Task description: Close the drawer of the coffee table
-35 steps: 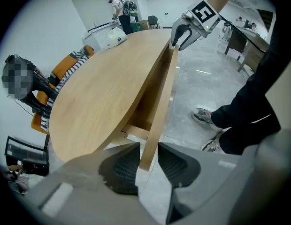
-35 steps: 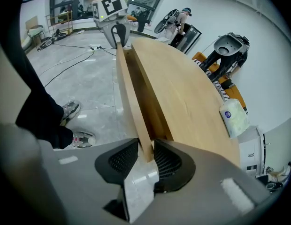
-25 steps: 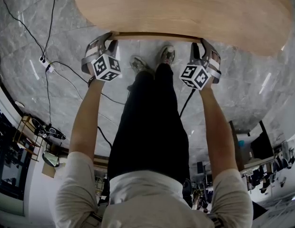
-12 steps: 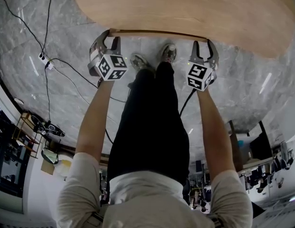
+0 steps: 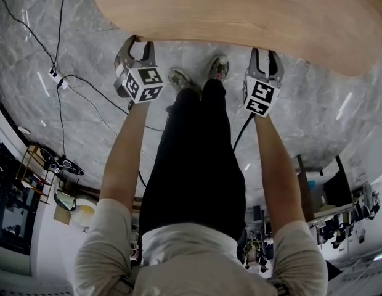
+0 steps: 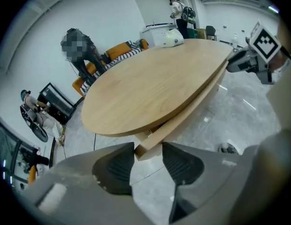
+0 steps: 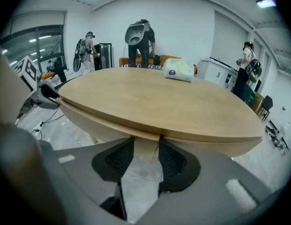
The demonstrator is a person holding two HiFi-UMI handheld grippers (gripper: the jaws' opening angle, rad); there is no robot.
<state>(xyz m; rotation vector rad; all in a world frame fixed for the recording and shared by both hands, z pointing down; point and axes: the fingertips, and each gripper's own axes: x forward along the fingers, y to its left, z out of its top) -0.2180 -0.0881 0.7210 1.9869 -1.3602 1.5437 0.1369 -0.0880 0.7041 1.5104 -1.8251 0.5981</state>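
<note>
The oval wooden coffee table top fills the upper head view. Only a thin strip of its drawer front shows under the near edge. My left gripper is at the drawer's left end. Its jaws are opening, and the drawer's corner sits between them, with a gap on the right side. At the right end, my right gripper has its jaws closing slightly. The drawer's pale wood end lies between the right pads, close to both. No squeeze is visible.
Black cables and a power strip lie on the grey marble floor at the left. My shoes stand just short of the table. A white bag rests on the table's far side. People and an orange sofa are beyond.
Both grippers have rolled from lying sideways to upright and their jaws have spread. The drawer front, which stuck out below the table edge, now sits almost under it.
</note>
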